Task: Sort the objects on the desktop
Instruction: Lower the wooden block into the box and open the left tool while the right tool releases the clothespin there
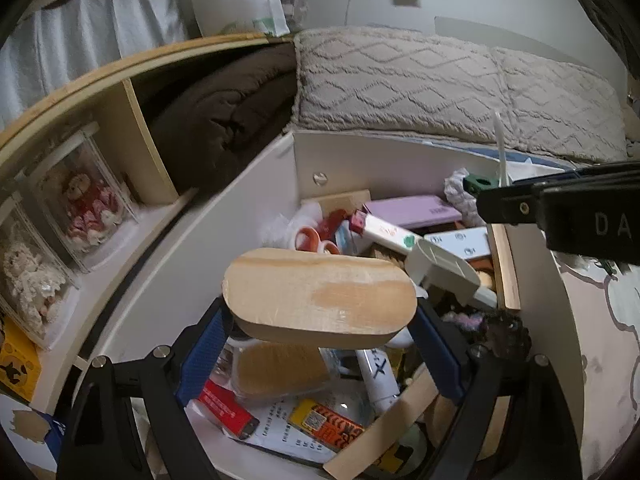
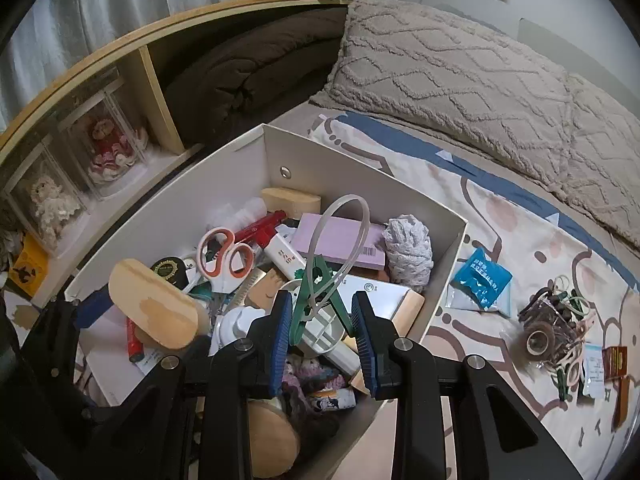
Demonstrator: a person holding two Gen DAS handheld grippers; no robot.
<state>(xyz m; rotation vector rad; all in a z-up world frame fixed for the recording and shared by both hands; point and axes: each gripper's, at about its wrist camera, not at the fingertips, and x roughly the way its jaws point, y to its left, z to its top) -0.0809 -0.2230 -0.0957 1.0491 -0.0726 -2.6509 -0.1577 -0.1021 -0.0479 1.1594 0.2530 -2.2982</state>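
Two views: left wrist first, then right wrist.
Left view, left gripper (image 1: pixel 320 336): spread wide, blue pads pressing both ends of an oval pale wooden block (image 1: pixel 320 296); block held level above the box contents.
Left view, box: white open cardboard box (image 1: pixel 224 240) under the gripper, crowded with clutter.
Left view, contents: orange-handled scissors (image 1: pixel 316 240) behind the block; flat lilac box (image 1: pixel 412 210) at the far side; red rectangular lighter-like item (image 1: pixel 230 410) and yellow-orange printed packet (image 1: pixel 324 426) low in the box.
Left view, right gripper (image 1: pixel 560 212): black body enters from the right edge over the box; its fingertips not readable here.
Left view, surroundings: beige tufted pillow (image 1: pixel 440 80) beyond the box; doll in red dress inside clear case (image 1: pixel 86 204) on the wooden shelf at left.
Right view, right gripper (image 2: pixel 322 320): pressed in on a green plastic clothes peg (image 2: pixel 316 296); a clear plastic tube loop (image 2: pixel 352 232) runs through the peg and arches up.
Right view, peg position: over the middle of the white box (image 2: pixel 440 248), above the clutter.
Right view, wooden block (image 2: pixel 154 304): at left over the box, in the left gripper (image 2: pixel 132 320).
Right view, other contents: scissors (image 2: pixel 224 256), lilac box (image 2: pixel 340 244), crumpled grey-white paper ball (image 2: pixel 408 248) in the far right corner.
Right view, bed: patterned sheet (image 2: pixel 500 220) right of the box carries a blue sachet (image 2: pixel 482 278) and a tangle of rubber bands and tape (image 2: pixel 556 324), well apart from the box.
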